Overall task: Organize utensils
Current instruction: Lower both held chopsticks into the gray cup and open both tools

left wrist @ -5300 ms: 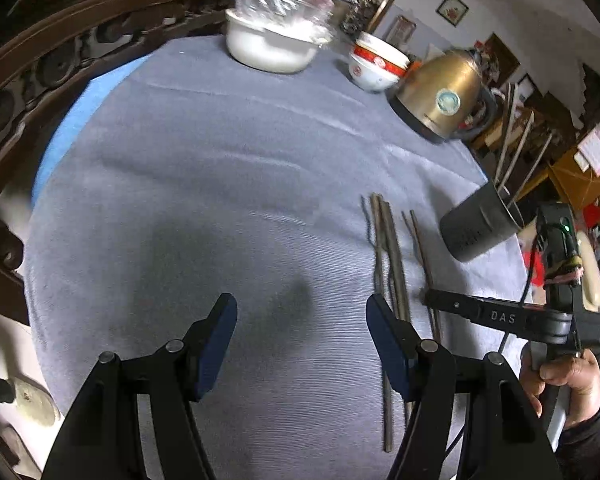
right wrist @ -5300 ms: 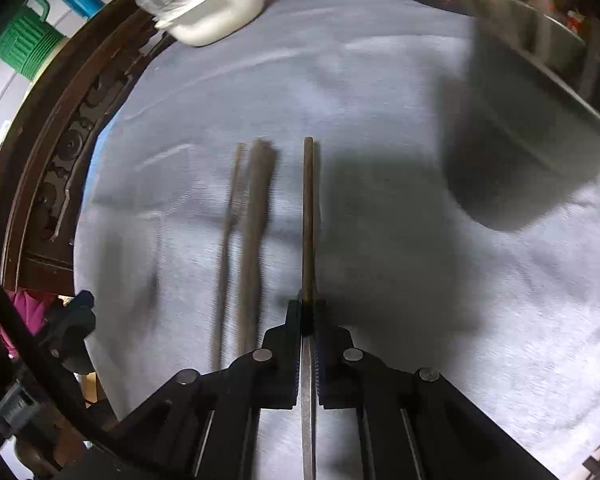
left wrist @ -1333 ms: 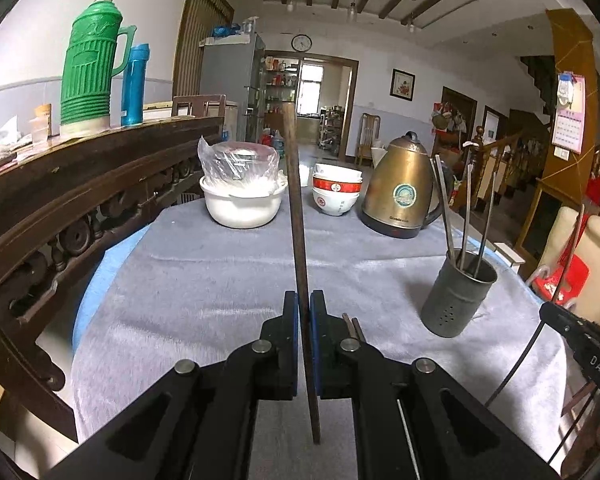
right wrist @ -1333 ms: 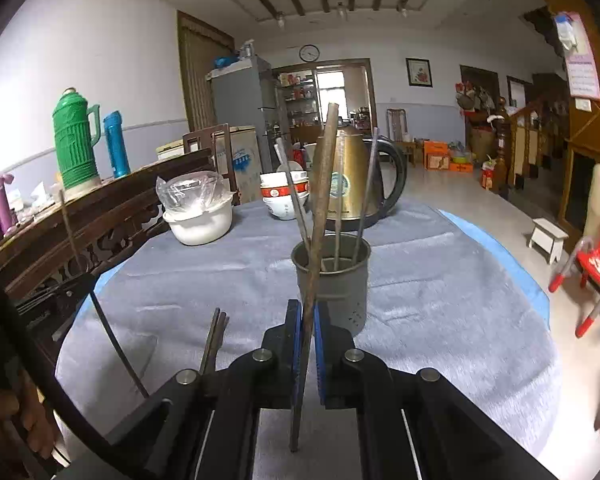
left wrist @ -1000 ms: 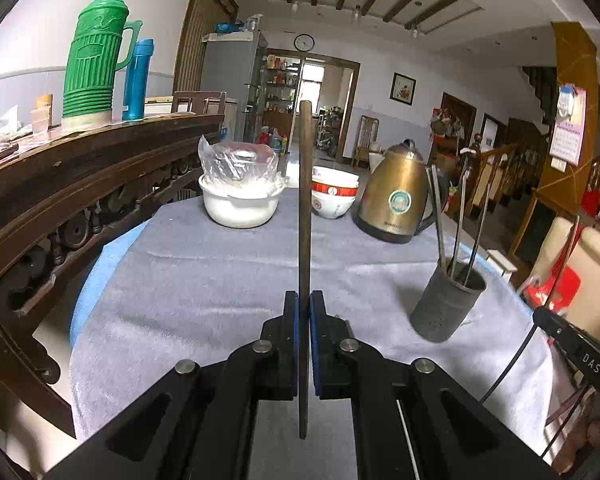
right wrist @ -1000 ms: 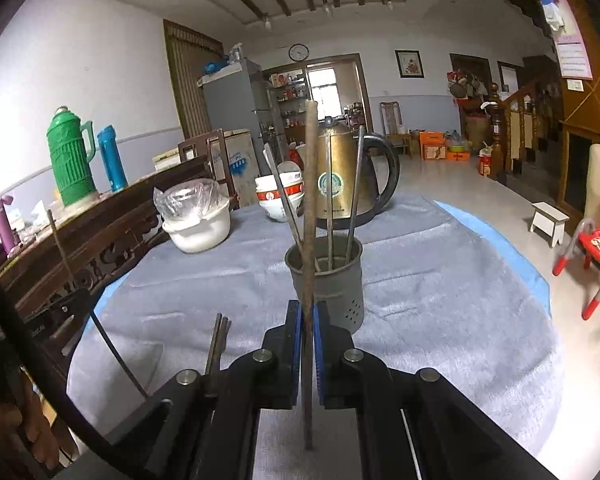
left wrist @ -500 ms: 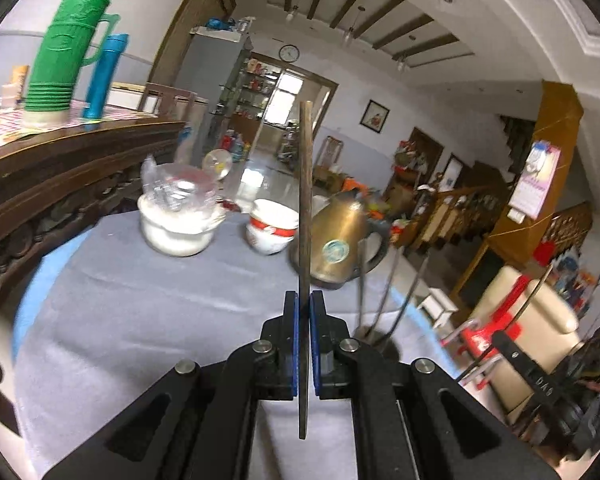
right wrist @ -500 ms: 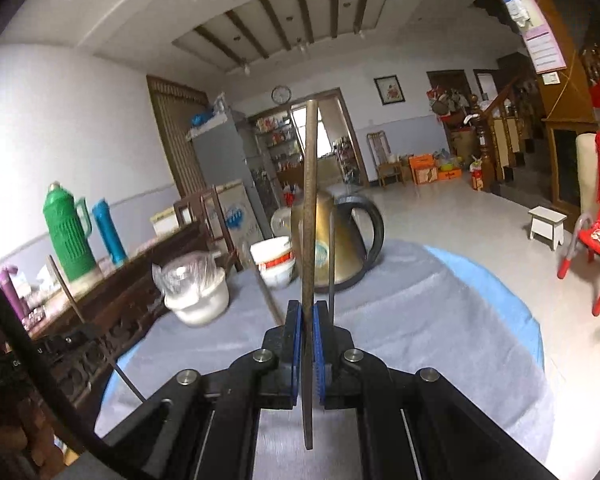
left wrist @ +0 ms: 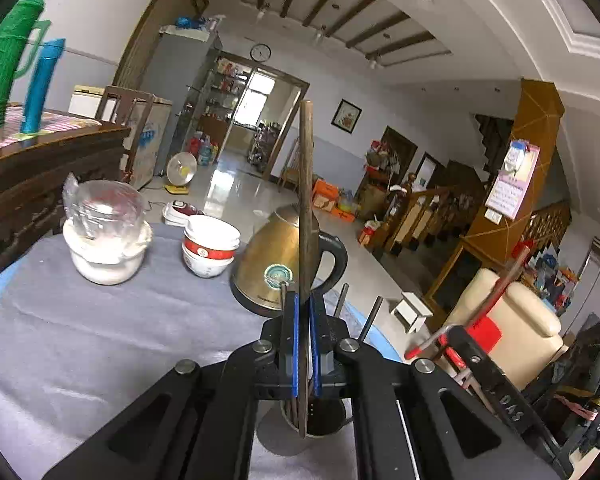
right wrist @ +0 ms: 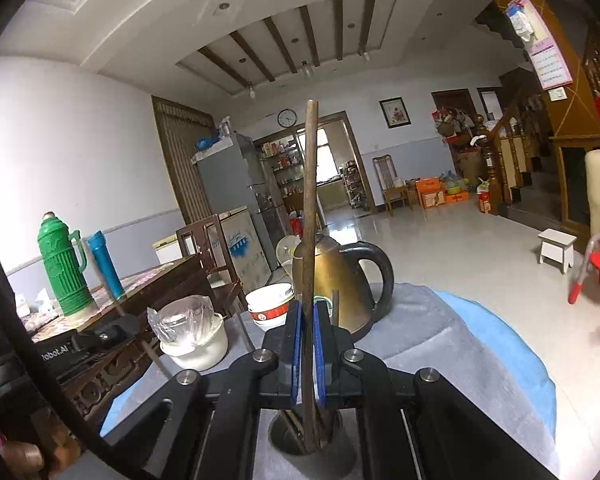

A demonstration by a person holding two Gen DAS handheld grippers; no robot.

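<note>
The right tongs (right wrist: 305,344) pinch a brown chopstick (right wrist: 309,216) upright, its lower tip inside the grey holder (right wrist: 288,446) just below them. Beyond the tongs stand a brass kettle (right wrist: 340,280) and stacked bowls (right wrist: 269,306) on the desk (right wrist: 440,344).

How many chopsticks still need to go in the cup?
Some chopsticks already stand in the grey cup. Two are in hand: the left gripper is shut on one chopstick and the right gripper on another chopstick, both upright with lower tips over the cup's mouth. Letting them drop in is left. Whether more lie on the table isn't visible now.
</note>
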